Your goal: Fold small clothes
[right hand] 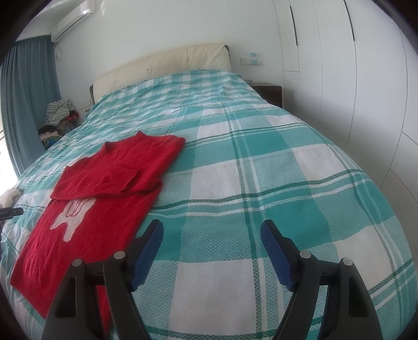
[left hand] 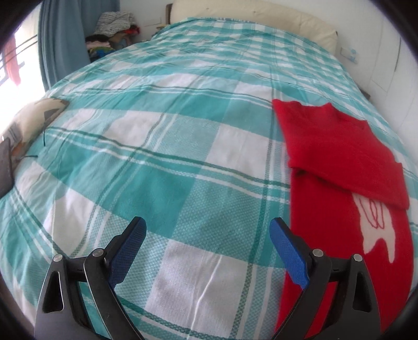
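One red sweater (right hand: 104, 183) lay flat on plaid bedspread (right hand: 261, 183), sleeves folded across chest, hem unfolded. Lay right of left gripper (left hand: 207, 251), left of right gripper (right hand: 211, 251). Both jaws gaped, empty. Judged mid-fold; next: pinch hem corners, fold toward collar.

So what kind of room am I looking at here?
Most likely a bedroom: a large bed with a teal checked cover and a padded headboard, built-in wardrobe doors, and a wall air conditioner. A red sweater lies on the bed.

left wrist: above bed (left hand: 183, 157), facing headboard | right wrist: likewise | shared: red sweater (right hand: 109, 183)
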The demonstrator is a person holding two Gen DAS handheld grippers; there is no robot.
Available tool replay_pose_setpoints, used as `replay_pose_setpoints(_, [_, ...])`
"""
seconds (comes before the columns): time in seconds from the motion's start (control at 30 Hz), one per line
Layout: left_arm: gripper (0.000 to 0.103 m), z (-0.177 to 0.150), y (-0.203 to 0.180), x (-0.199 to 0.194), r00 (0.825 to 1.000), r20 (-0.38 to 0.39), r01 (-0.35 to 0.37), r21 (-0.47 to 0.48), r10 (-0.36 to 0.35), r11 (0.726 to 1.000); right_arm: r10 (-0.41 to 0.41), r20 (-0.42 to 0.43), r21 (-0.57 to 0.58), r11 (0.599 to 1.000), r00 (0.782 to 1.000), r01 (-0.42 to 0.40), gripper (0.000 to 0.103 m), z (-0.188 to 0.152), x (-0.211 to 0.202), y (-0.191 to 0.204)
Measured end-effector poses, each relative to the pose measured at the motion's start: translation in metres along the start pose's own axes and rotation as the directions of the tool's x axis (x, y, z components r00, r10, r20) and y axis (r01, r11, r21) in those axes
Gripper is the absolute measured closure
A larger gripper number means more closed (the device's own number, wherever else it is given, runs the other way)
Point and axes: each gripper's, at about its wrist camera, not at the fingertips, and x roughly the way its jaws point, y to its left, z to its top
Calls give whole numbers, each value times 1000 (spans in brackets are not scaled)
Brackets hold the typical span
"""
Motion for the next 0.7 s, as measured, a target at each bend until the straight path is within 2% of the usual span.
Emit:
replay_pose_setpoints(0.1, [7,-12,13,19,1000,1,24,-60,-24,998,-28,-18,1,1000,999,28,27,-3,7,-4])
replay_pose_setpoints(0.2, [6,-10,16,24,999,-12,29,-88,-30,996,-36,-34,14,999,999,37,27,-4,12,-9])
replay_pose_setpoints(0.3, [3,-11,16,30,999,-33,40,-91,-43,995,-24,-47,32,999,999,26,27,-3,17,-12])
replay_pose_setpoints(0.53, [1,-14,9,34,999,-40,1,-55,-3,998,-10,-72,25,1000,997,11,27,-4,24,-8])
replay_pose_setpoints(0.7, [1,-15,9,35,999,-40,0,-54,-2,999,-11,-95,22,1000,995,13,27,-6,29,-6])
